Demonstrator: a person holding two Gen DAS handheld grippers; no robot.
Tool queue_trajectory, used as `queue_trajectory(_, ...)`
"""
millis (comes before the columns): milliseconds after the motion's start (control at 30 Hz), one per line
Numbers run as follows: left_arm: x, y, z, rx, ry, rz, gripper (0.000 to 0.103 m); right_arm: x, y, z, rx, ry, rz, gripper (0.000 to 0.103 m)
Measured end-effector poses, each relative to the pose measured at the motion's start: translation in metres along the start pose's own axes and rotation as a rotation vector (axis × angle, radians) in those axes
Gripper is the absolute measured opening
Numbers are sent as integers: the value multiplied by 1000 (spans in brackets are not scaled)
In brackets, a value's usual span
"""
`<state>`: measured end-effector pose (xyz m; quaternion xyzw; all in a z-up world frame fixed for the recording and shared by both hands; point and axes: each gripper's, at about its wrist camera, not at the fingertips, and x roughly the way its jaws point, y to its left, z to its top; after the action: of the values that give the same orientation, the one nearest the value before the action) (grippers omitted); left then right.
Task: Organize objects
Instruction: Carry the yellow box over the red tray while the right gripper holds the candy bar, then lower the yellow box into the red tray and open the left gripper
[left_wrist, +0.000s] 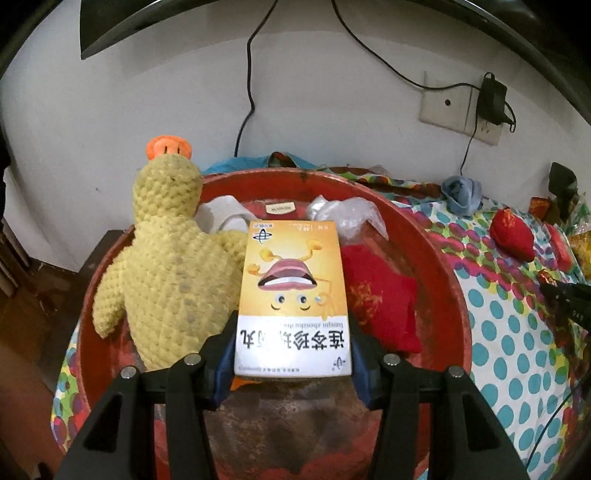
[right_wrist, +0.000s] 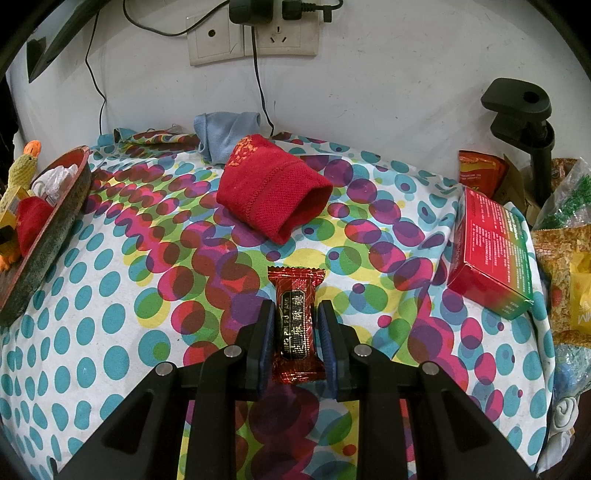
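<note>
Left wrist view: looks forward and down along its fingers, close over red basin; wall at 12 o'clock. Right wrist view: same tilt, close over dotted cloth, sockets at 12 o'clock. Shared: basin at right view's 9 o'clock, duck, red towel, blue cloth.

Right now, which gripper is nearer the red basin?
Left. The left gripper holds the yellow box over the red basin. The right gripper holds a red snack packet over the dotted cloth, the basin well away.
</note>
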<state>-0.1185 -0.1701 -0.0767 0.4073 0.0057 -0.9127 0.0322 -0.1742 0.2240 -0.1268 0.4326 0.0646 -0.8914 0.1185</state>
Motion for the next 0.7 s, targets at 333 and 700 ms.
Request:
queue_trajectory(333, 2, -1, -2, 2, 49, -10, 53, 0, 1, 1, -4, 1, -6, 24)
queue_trajectory(700, 3, -3, -11, 9, 112, -30, 58, 0, 1, 1, -5, 1, -7, 24)
